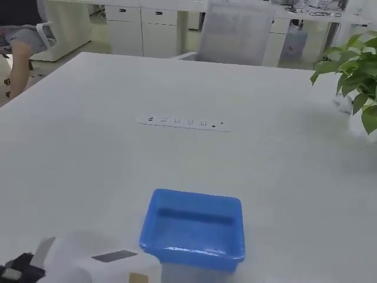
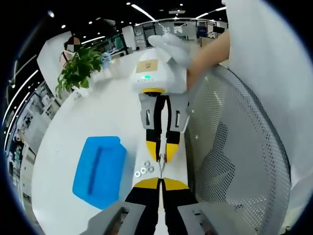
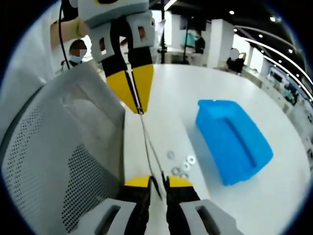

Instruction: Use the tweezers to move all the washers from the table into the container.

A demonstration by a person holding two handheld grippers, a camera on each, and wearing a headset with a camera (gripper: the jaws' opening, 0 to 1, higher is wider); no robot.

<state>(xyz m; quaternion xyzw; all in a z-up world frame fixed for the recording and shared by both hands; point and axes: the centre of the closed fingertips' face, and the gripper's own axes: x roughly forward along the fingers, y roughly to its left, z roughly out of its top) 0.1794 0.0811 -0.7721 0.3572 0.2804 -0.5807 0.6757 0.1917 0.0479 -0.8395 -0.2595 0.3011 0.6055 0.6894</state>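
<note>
Washers (image 2: 144, 169) lie in a small cluster on the white table (image 1: 177, 82), the widest thing in the head view. A mesh chair back (image 2: 234, 161) covers the right half of the left gripper view. The blue container (image 1: 194, 227) sits at lower centre of the head view. The left gripper (image 2: 161, 182) has its yellow jaws pressed together on one end of the tweezers (image 3: 146, 147). The right gripper (image 3: 157, 183) pinches the other end, so the tool spans between them. In the right gripper view the washers sit at lower centre, just right of the tweezers and apart from them, between the jaws and the container.
</note>
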